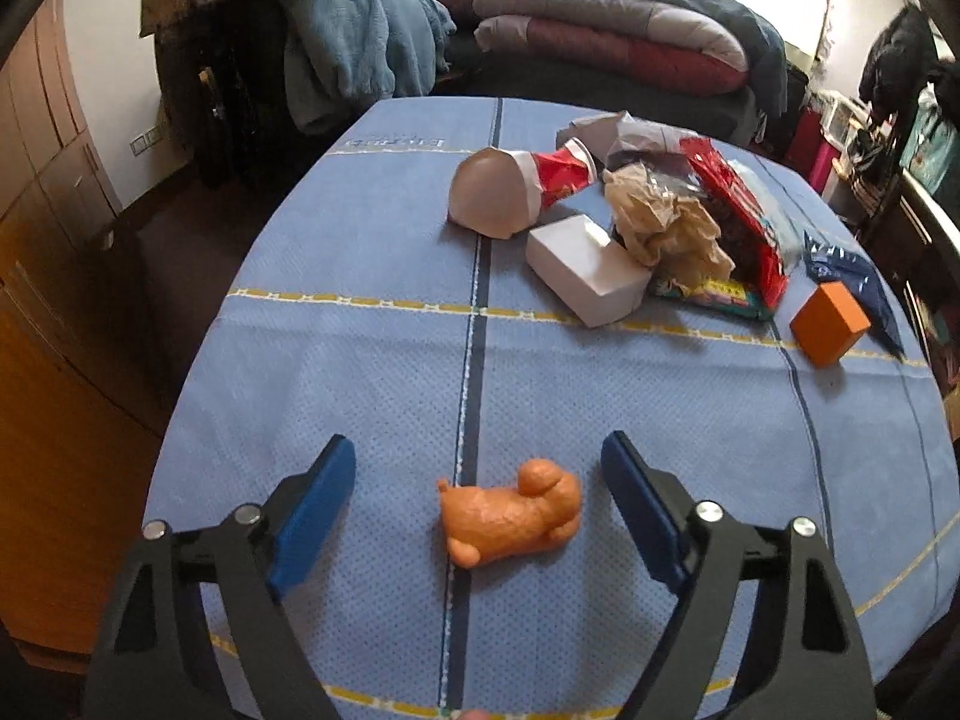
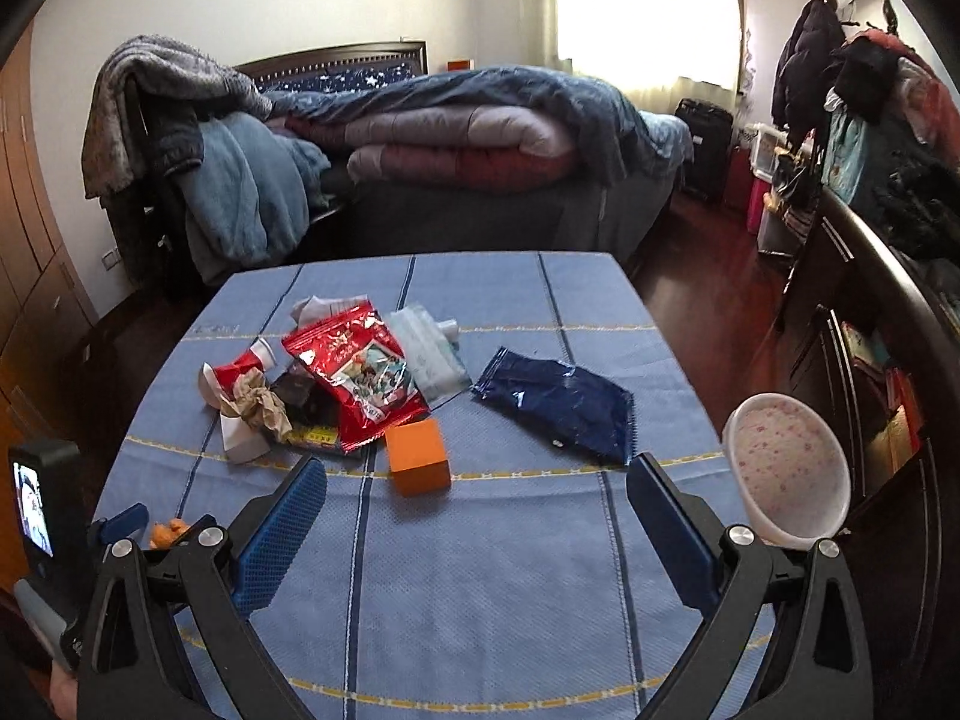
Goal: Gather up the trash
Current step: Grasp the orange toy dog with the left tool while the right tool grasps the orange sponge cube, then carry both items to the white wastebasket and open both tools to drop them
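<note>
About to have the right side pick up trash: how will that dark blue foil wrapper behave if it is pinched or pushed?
The dark blue foil wrapper lies flat and crinkled, so it is probably floppy and very light. Its glossy surface suggests it may slip between pads. Pushed, it would likely slide over the blue tablecloth rather than roll. Lying so flat, an edge may be hard to catch.

Both grippers are tilting down over the table (image 1: 360, 360): the left gripper (image 1: 477, 468) is gaping wide near its front edge, the right gripper (image 2: 477, 483) likewise spread apart.

Orange toy (image 2: 167, 533) mostly behind left gripper (image 2: 120, 525)
</note>
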A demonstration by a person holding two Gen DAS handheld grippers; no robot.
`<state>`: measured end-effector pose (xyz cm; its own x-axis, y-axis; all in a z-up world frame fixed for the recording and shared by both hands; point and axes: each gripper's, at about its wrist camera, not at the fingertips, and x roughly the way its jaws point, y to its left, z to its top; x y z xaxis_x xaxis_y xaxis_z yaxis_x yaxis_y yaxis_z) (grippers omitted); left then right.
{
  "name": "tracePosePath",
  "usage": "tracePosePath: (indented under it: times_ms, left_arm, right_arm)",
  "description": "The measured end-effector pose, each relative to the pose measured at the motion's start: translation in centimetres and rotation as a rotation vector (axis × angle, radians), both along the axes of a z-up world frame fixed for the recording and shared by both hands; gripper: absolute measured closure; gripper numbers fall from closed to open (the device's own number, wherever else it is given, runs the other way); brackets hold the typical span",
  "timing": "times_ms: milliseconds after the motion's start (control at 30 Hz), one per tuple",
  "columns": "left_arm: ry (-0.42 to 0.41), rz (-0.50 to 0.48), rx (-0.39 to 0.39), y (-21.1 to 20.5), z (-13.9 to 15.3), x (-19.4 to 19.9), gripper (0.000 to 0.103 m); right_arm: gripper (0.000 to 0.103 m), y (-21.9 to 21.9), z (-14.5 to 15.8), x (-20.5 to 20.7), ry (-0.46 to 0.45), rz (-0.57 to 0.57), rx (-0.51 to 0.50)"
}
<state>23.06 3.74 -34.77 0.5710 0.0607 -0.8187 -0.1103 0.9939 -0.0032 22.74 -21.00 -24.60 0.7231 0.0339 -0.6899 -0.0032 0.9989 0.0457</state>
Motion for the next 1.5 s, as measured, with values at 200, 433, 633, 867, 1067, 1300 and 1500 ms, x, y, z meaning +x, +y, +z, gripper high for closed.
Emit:
tracePosePath:
  times_ms: [200,433,633,867,1067,1300,1500]
  left_arm:
    - [-0.016,-0.025,0.028,-0.8,0.3,-0.5,0.044]
    - [-0.032,-0.030,0.014,-0.7,0.5,-0.7,0.060]
    - [-0.031,-0.022,-0.017,-0.2,0.7,-0.8,0.060]
    - [-0.042,-0.028,-0.028,-0.1,1.0,-0.9,0.060]
    - [-0.067,-0.045,-0.029,-0.7,2.0,-1.1,0.060]
    - [-0.121,-0.088,-0.020,-2.6,4.4,-1.4,0.060]
    - [-0.170,-0.192,-0.044,-6.4,6.8,-0.4,0.060]
  right_arm:
    - [0.003,1.1,-1.8,2.2,0.040,0.018,-0.007]
    - [0.012,2.5,-4.8,5.4,0.109,0.044,-0.005]
    - [0.044,4.4,-8.2,8.1,0.213,0.099,-0.038]
    - [0.068,5.2,-9.2,8.4,0.217,0.120,-0.065]
    - [0.068,4.4,-8.5,7.4,0.194,0.117,-0.038]
    - [0.068,2.1,-6.5,5.7,0.152,0.085,-0.007]
    - [0.068,-2.4,-4.9,3.9,0.106,0.006,0.019]
